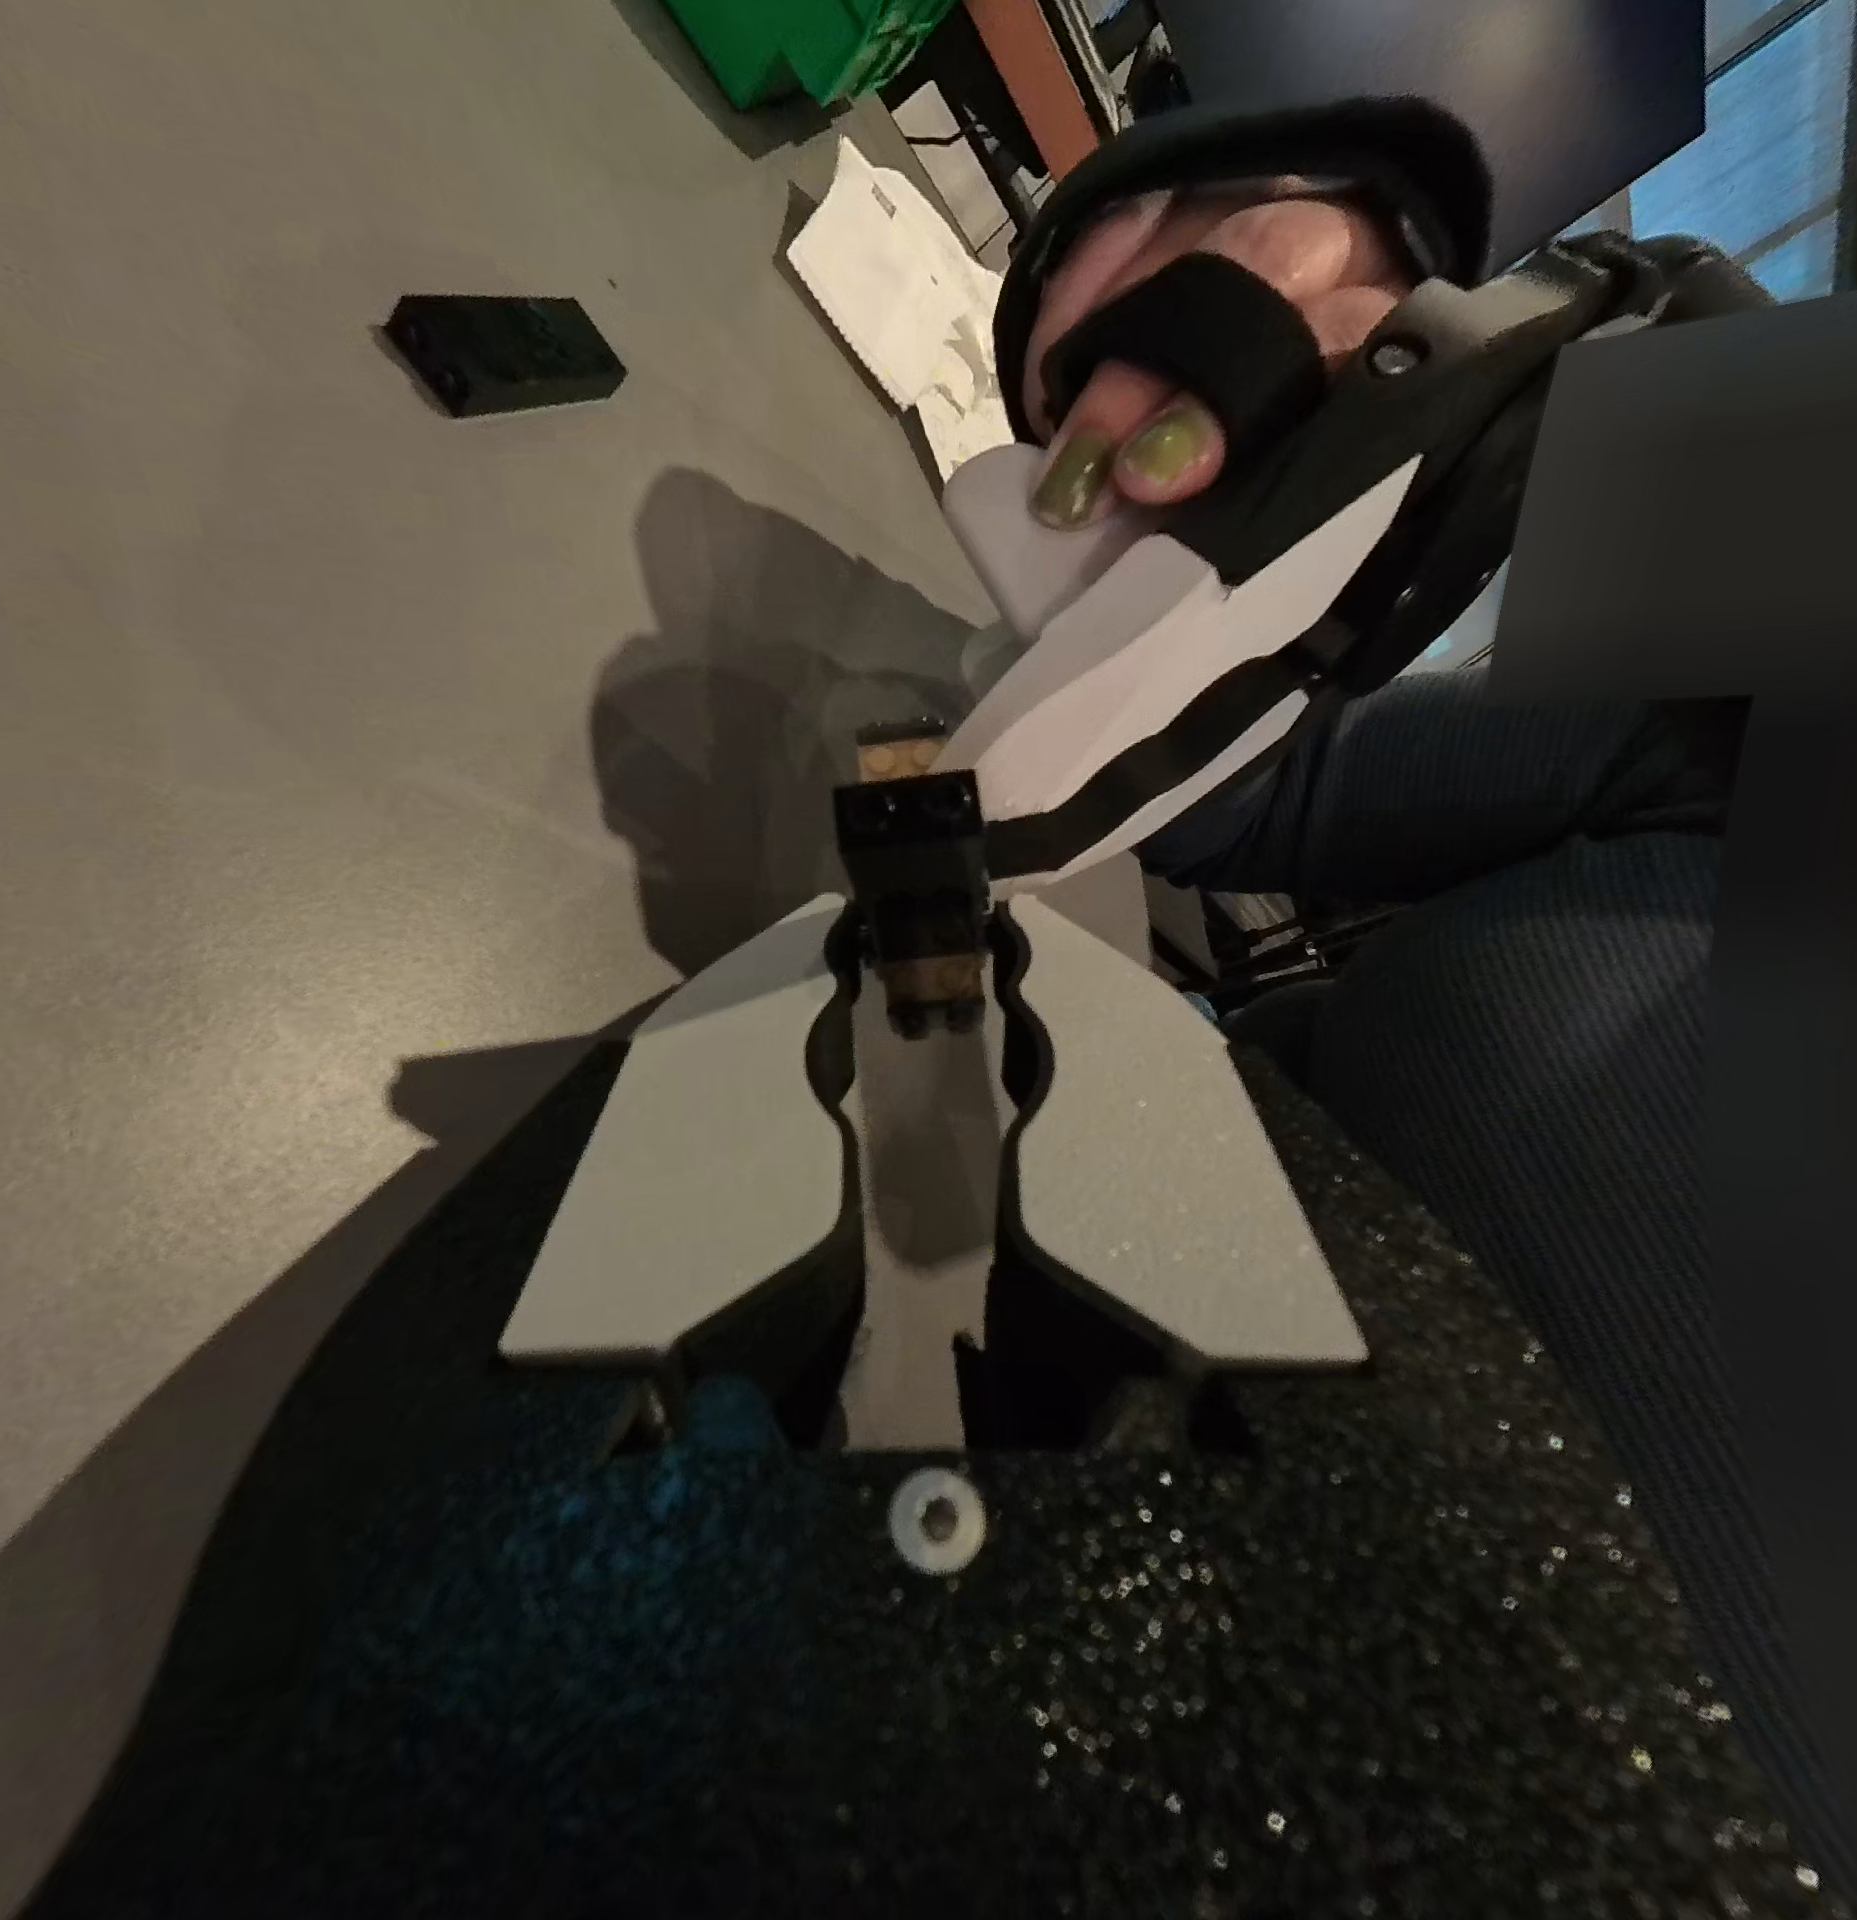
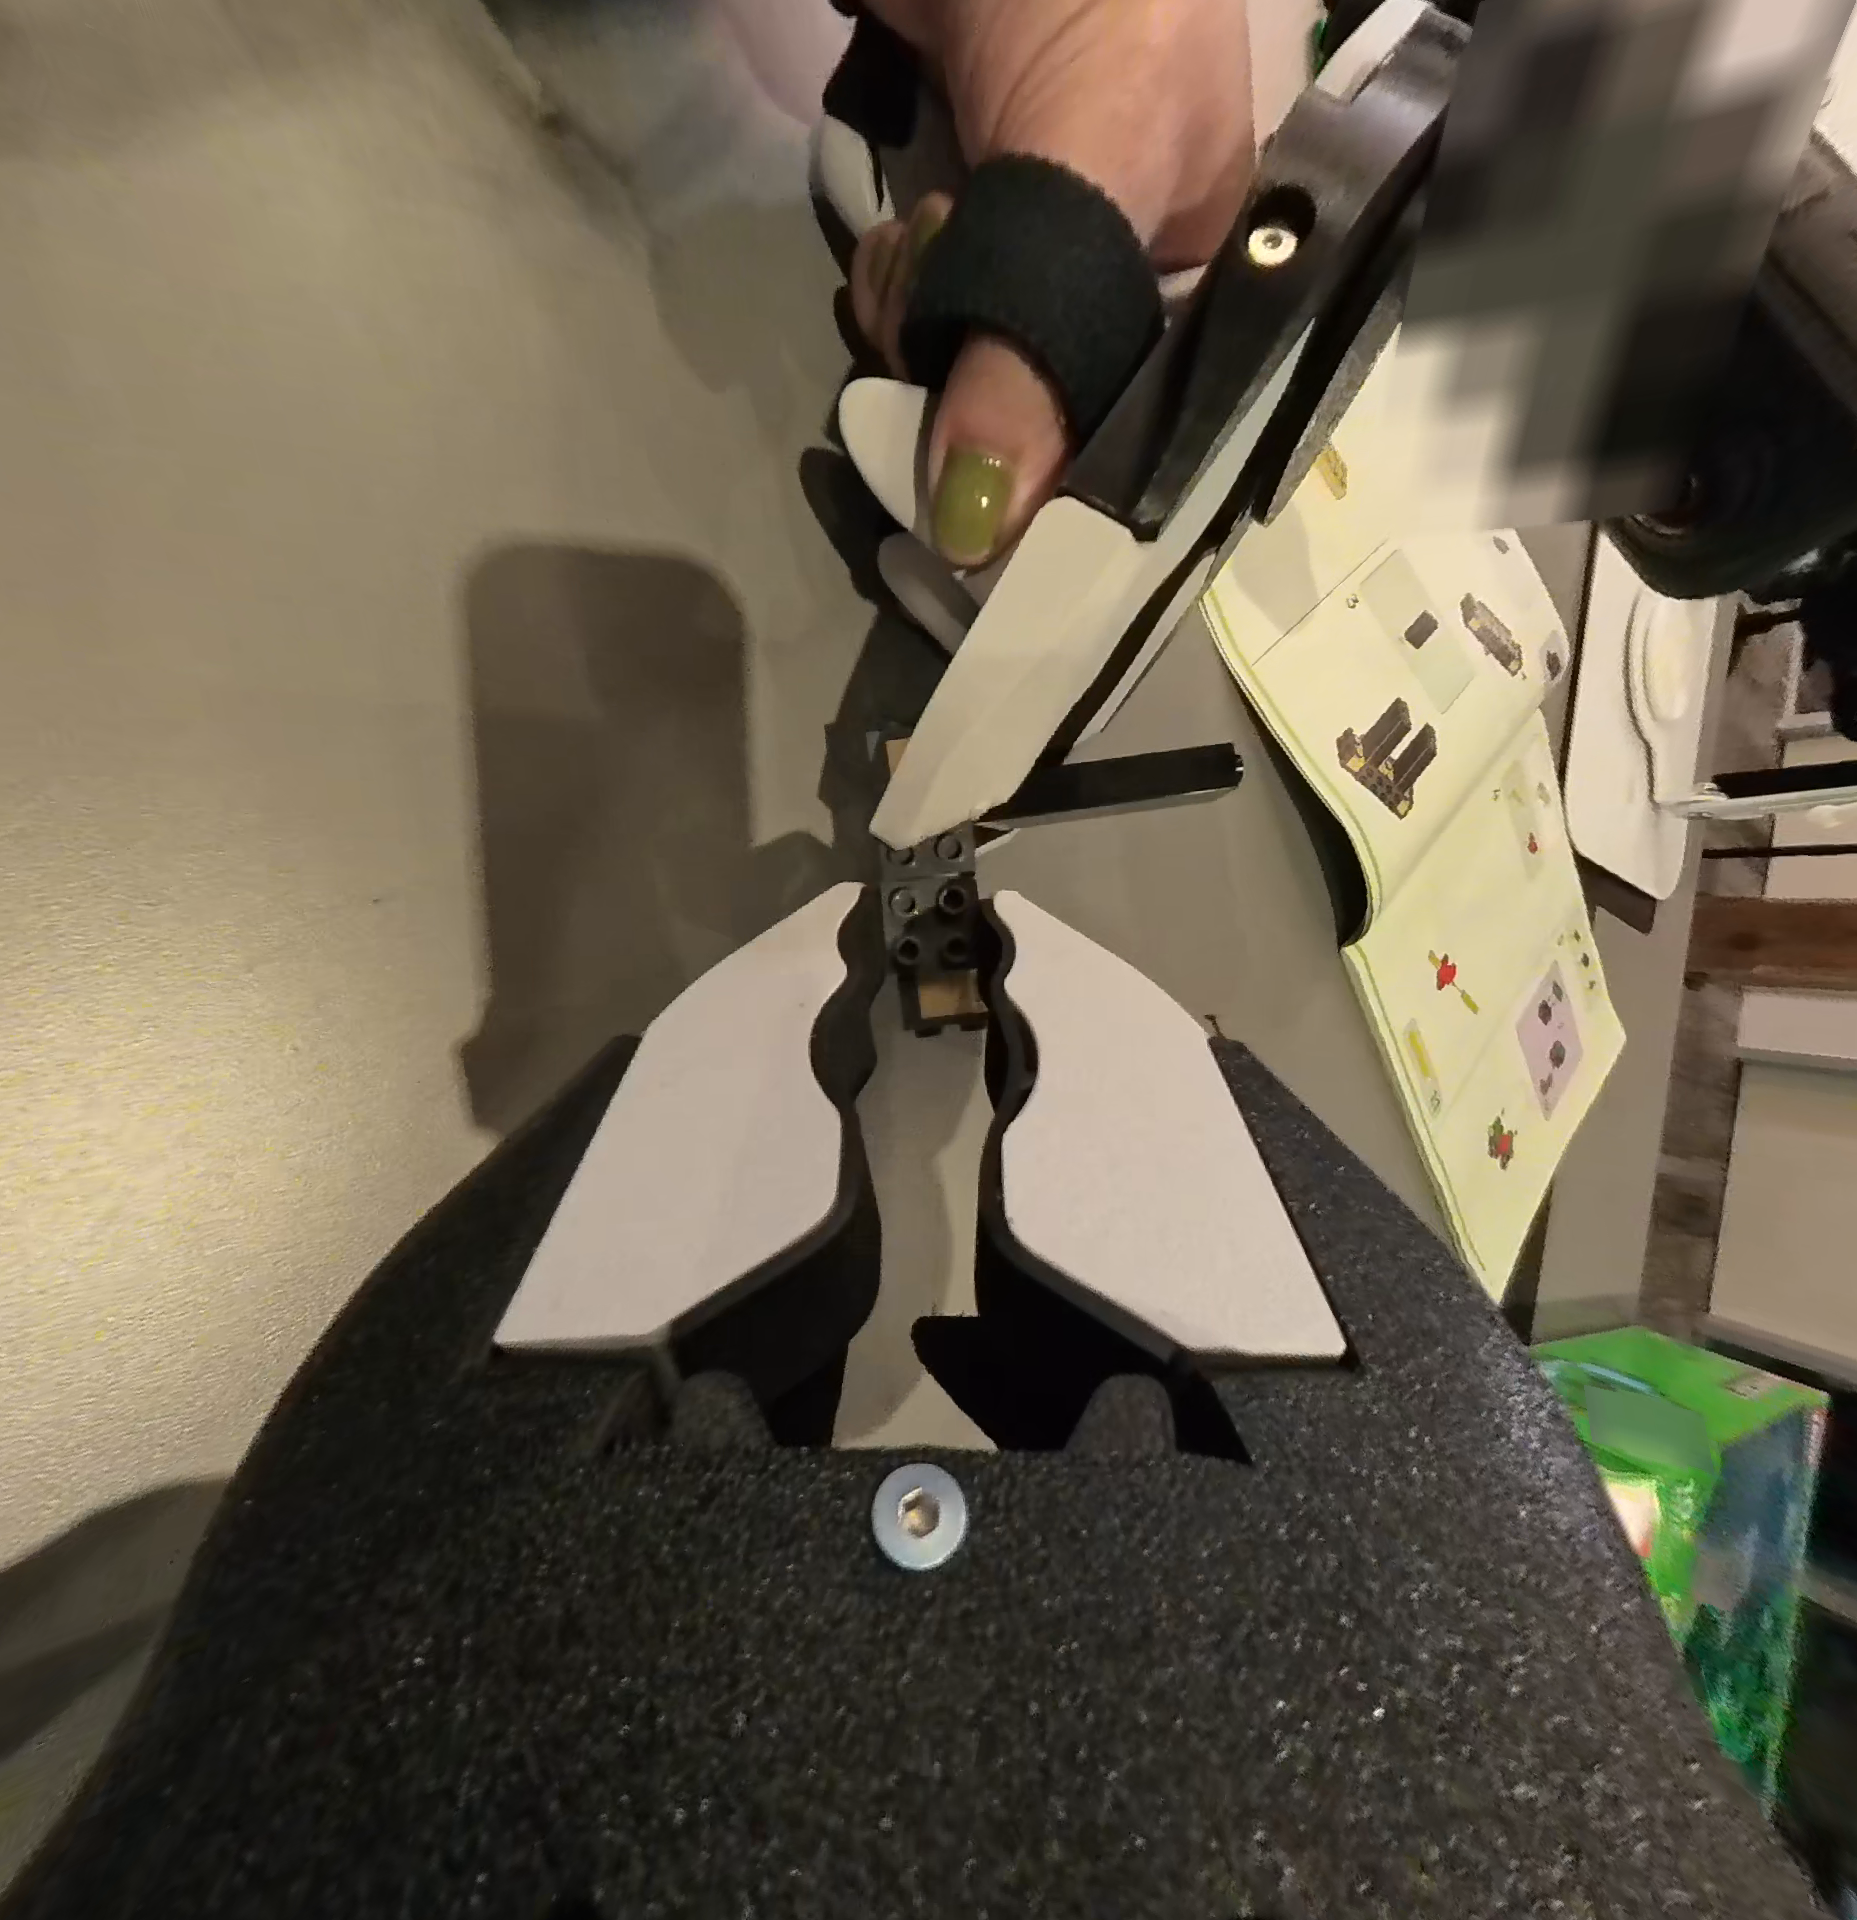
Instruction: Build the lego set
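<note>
On the grey worktop [image 1: 228, 727], a flat black plate [image 1: 498, 356] lies well to the left of the lego stack [image 1: 908, 894]. The black and tan stack is held off the surface between both tools: the left claw [image 1: 916, 940] is clenched on one end, and the right claw [image 2: 929, 935] grips the other end, their tips almost meeting over it. To the right of the stack an open instruction booklet [image 2: 1464, 935] lies on the worktop, with a green box [image 2: 1682, 1507] beyond it.
</note>
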Available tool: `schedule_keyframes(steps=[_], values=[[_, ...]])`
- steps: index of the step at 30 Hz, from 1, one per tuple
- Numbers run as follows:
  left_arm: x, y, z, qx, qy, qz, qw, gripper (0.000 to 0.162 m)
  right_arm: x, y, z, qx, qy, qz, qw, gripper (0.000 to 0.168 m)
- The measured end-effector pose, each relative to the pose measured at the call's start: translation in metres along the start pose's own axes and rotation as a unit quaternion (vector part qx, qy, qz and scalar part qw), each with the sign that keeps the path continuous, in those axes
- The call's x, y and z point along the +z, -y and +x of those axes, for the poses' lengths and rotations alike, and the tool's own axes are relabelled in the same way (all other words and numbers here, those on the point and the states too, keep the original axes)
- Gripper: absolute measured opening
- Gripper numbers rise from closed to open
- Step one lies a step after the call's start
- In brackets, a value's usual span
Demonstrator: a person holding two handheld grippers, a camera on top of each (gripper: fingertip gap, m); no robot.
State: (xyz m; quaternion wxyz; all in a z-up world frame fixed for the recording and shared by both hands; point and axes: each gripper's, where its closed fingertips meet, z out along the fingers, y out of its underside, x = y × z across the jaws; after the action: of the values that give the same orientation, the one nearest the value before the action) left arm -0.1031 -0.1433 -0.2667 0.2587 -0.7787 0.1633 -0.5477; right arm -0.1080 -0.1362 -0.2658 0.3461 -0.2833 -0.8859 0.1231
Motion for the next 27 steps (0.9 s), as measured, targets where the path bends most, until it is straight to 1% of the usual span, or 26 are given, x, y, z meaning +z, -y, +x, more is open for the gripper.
schedule_keyframes(steps=[1,6,8,11,22,27], values=[[0.0,0.0,0.0,-0.001,0.0,0.001,1.0,0.024,0.0,0.0,0.0,-0.001,-0.001,0.001,1.0,0.017],[-0.002,0.006,0.0,-0.002,-0.003,0.023,1.0,0.025,-0.001,0.0,0.006,-0.022,-0.032,0.004,0.999,0.017],[-0.003,0.008,0.001,-0.001,-0.006,0.031,0.999,0.03,-0.001,0.0,0.009,-0.02,-0.043,0.011,0.999,0.017],[-0.003,0.009,0.0,0.002,0.0,0.036,0.999,0.027,-0.003,0.002,0.013,-0.026,-0.061,0.027,0.997,0.017],[-0.005,0.011,-0.002,0.02,0.017,0.041,0.999,0.026,-0.001,0.001,0.015,-0.022,-0.069,0.034,0.997,0.017],[-0.006,0.012,-0.001,0.031,0.017,0.045,0.998,0.026,-0.003,0.001,0.018,-0.028,-0.085,0.035,0.995,0.018]])
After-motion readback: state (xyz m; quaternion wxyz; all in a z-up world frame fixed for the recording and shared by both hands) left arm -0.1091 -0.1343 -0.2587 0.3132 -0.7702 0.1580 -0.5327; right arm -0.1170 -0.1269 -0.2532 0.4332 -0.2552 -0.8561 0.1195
